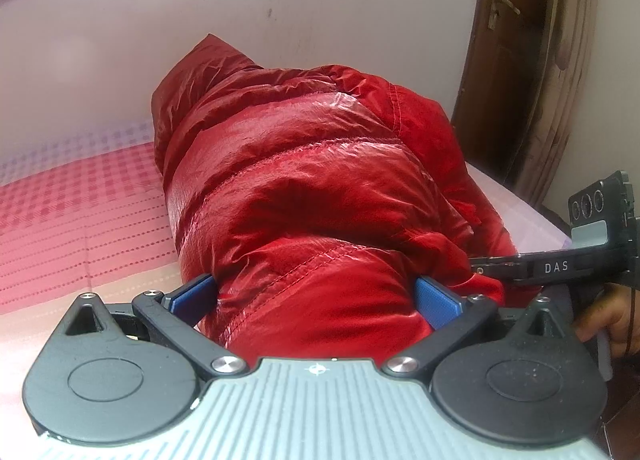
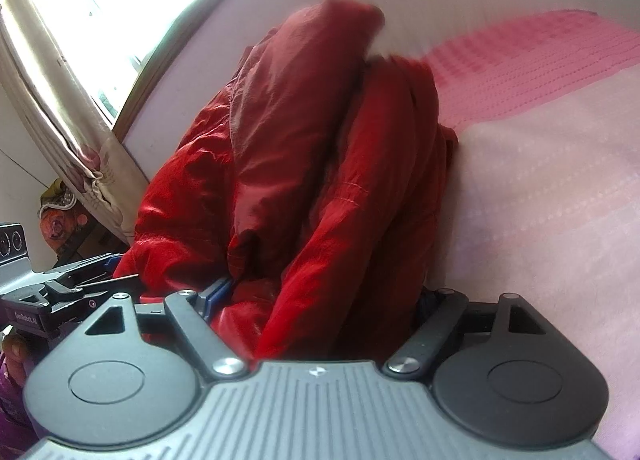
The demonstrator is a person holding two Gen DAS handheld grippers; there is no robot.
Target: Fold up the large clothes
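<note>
We have both grippers at the near end of the red jacket (image 1: 304,164). Left gripper (image 1: 316,294) jaws wide, blue pads pressing into the jacket's bulk from both sides. Right gripper (image 2: 320,300) just beside it, jaws wide around the jacket folds, hand (image 1: 608,320) on its grip.

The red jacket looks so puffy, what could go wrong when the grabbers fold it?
1. The jacket is shiny and thick; the wide left gripper might let its bunched hem slide out.
2. The right gripper holds a loose, uneven bundle, so the fold may come out crooked.
3. The jacket lies near the bed edge, so part could slump off.
</note>
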